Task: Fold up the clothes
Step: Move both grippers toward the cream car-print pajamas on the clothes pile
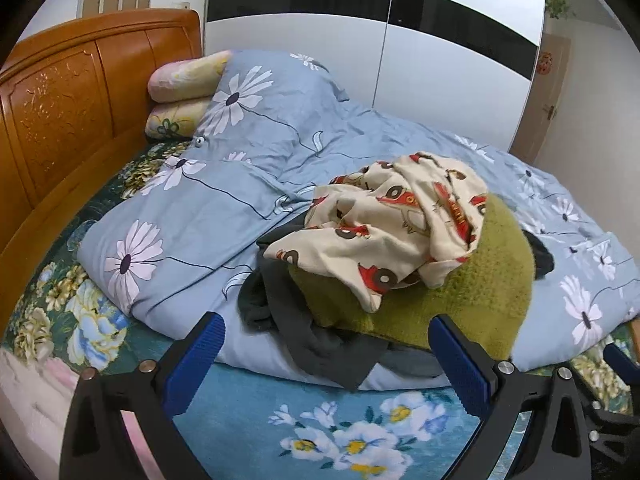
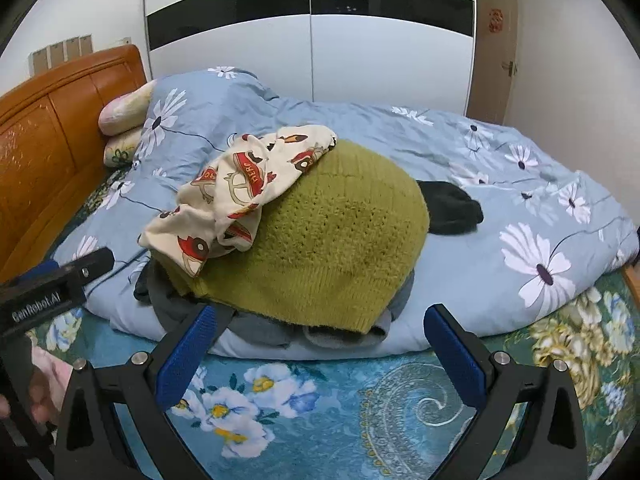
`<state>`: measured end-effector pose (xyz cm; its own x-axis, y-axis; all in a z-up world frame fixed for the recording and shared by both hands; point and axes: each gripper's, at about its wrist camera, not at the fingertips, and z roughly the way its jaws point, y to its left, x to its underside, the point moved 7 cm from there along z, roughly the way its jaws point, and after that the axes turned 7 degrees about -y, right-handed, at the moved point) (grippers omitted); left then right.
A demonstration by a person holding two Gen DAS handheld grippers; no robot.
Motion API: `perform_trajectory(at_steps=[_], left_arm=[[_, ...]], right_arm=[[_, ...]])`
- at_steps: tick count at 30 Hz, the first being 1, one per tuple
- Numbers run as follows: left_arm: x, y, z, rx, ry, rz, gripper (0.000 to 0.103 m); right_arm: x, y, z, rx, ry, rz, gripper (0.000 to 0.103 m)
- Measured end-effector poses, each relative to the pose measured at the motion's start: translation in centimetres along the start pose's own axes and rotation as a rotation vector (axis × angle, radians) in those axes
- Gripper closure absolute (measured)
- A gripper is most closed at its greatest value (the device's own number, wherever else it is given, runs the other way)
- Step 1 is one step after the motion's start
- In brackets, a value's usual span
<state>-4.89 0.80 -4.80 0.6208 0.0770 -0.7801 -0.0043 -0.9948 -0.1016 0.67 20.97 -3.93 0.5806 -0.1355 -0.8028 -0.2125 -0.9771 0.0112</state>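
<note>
A pile of clothes lies on the bed's blue quilt. On top is a cream garment with red car prints (image 1: 400, 220) (image 2: 236, 196), crumpled. Under it is a green knit sweater (image 1: 472, 296) (image 2: 332, 240). Dark grey clothes (image 1: 316, 340) (image 2: 256, 328) stick out below, and a black item (image 2: 448, 208) lies behind the pile. My left gripper (image 1: 326, 344) is open and empty, just short of the pile's front edge. My right gripper (image 2: 320, 336) is open and empty, its fingertips at the pile's front edge. The left gripper's body (image 2: 52, 288) shows at the left of the right wrist view.
The blue flowered quilt (image 1: 224, 184) (image 2: 520, 220) covers most of the bed. A teal floral sheet (image 1: 320, 432) (image 2: 360, 408) lies in front. Two pillows (image 1: 180, 84) lean on the wooden headboard (image 1: 72, 96). A white wardrobe (image 2: 312, 40) stands behind.
</note>
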Motion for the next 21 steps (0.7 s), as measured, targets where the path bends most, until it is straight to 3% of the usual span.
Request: perform_trajectory(at_steps=[10, 12, 21], left_arm=[[-0.5, -1.5, -0.5, -0.004, -0.012, -0.002, 0.000], [-0.5, -0.2, -2.0, 0.032, -0.038, -0.012, 0.000], [-0.1, 0.1, -2.3, 0.045, -0.040, -0.015, 0.000]], right_arm=[[-1.3, 2.0, -2.1, 0.012, -0.002, -0.046, 0.000], [-1.5, 2.4, -2.5, 0.014, -0.002, -0.056, 0.000], [-1.8, 3.6, -3.4, 0.011, -0.002, -0.088, 0.000]])
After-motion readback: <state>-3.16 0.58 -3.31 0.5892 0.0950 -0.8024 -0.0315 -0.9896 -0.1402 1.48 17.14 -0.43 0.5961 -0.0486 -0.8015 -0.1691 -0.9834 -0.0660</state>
